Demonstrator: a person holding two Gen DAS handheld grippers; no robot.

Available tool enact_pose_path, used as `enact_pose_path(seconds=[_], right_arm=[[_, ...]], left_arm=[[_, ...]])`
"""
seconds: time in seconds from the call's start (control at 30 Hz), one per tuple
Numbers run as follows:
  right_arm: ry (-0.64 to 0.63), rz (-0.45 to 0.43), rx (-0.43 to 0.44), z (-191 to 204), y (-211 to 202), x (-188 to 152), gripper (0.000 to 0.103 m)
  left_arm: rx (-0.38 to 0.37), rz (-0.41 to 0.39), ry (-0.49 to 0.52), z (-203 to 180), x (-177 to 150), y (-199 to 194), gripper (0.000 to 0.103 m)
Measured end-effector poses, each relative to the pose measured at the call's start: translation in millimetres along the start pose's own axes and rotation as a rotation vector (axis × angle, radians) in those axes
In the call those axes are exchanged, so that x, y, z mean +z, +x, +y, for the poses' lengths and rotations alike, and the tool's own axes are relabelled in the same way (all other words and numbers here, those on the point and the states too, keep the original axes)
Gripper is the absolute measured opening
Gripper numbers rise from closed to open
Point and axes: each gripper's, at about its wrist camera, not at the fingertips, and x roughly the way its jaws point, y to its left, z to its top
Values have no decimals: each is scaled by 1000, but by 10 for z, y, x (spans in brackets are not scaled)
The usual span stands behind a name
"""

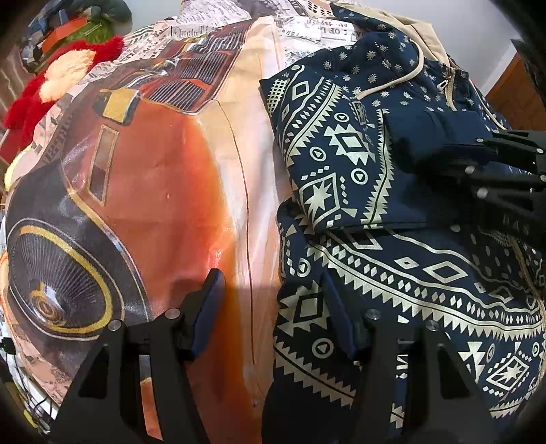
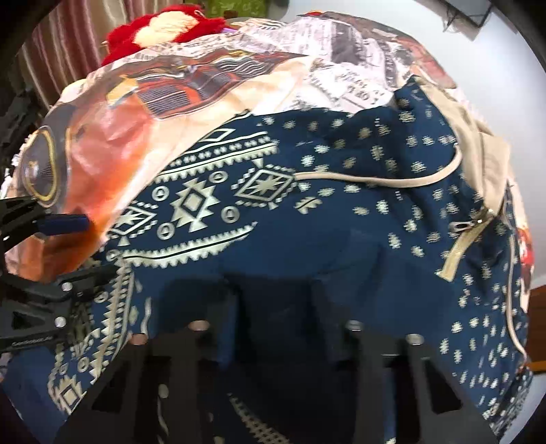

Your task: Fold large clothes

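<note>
A navy hoodie [image 1: 392, 191] with a cream geometric print, drawstrings and a zip lies on a bed sheet printed with an orange car [image 1: 163, 191]. One sleeve is folded across its body. My left gripper [image 1: 273, 300] is open and empty, low over the hoodie's left edge; one finger is over the sheet, the other over the cloth. My right gripper [image 1: 443, 150] reaches in from the right onto the folded sleeve's plain navy cuff [image 1: 430, 133]. In the right wrist view the hoodie [image 2: 324, 205] fills the frame and navy cloth [image 2: 273, 300] hides my right fingertips.
A red and cream fluffy thing [image 1: 58, 85] lies at the far left of the bed, also in the right wrist view [image 2: 163, 27]. Boxes and clutter [image 1: 65, 27] sit behind it. A white wall and brown wooden furniture [image 1: 512, 92] are at the right.
</note>
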Motion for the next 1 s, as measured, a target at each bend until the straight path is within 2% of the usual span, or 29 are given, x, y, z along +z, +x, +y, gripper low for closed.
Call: enact_pose_path(seconds=[0.03,0.1,0.37,0.63,0.83,1.0], right_arm=[[5,-6,-6,-22,-10,-6,16],[21,-22,-3,-84,-57,-18,12],[144,-169,-38,-529,-627,-165,9],[337,-283,-102,-1341,-1267,-535,9],[470,-318,-124,-1854,-1508,-958,9],[541,-302,-117,-2127,-1512,-1290,8]], left_arm=[[1,0,-6,9,-10,0,60],[4,-2,-12,11,-24,0,62],[52,0,6,-90,-4,-2,62],[75,10,17,-233,50,-35,62],[79,11,20,-318,137,-21,62],[76,10,-13,-343,226,19,62]])
